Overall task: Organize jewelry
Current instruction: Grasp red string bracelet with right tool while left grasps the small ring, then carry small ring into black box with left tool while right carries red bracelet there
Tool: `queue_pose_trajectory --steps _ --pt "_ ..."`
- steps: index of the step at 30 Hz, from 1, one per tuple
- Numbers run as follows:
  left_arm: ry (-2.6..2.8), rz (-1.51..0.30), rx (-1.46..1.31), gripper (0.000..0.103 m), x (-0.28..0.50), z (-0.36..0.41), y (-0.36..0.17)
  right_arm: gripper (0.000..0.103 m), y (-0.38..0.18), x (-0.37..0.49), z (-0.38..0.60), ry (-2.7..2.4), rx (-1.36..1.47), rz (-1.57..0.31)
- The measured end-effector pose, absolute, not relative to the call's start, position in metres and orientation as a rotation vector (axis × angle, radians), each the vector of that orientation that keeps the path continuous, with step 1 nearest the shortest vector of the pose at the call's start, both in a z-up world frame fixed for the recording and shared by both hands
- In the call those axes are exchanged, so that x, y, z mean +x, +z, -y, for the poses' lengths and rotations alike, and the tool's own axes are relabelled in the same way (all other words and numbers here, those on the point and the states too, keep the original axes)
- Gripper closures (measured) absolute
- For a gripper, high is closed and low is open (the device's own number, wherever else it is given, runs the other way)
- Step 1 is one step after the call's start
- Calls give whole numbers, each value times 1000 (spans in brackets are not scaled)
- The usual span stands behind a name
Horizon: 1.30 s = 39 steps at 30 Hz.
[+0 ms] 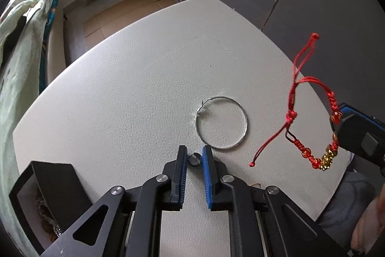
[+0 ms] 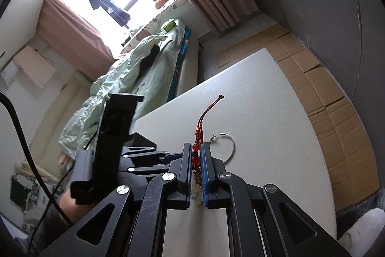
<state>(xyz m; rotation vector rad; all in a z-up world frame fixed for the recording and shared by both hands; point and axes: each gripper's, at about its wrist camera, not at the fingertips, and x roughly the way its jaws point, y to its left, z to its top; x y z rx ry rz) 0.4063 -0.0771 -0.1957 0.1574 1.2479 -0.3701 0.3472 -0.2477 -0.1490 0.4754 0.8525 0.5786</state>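
In the left wrist view my left gripper points down at the white table. Its pads stand close against a small dark ring, which lies on the table between the fingertips. Just beyond it lies a thin silver hoop, flat on the table. At the right edge my right gripper holds a red cord bracelet with red and gold beads above the table, its cords dangling. In the right wrist view the right gripper is shut on that bracelet, with the silver hoop just past it.
An open black box sits at the table's near left, also seen as the black box behind the left tool. A bed with a pale green blanket stands beyond the table. Cardboard covers the floor. A person's hand shows lower right.
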Motion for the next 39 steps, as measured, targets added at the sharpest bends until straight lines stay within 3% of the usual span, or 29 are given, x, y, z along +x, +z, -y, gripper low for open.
queue_pose_trajectory --steps 18,34,36,38,39 --pt "-334 -1034 -4 90 377 -28 -96 94 -117 333 206 693 472 -804" --pt "-298 -971 -177 88 350 -108 -106 94 -97 317 136 742 330 -761" --pt "-293 -984 -214 79 349 -117 -111 94 -98 318 128 772 360 -768" --pt "-277 -968 -195 60 345 -121 -107 94 -100 322 121 798 383 -786" --pt "-268 -937 -188 45 342 -124 -102 94 -100 323 118 802 381 -791"
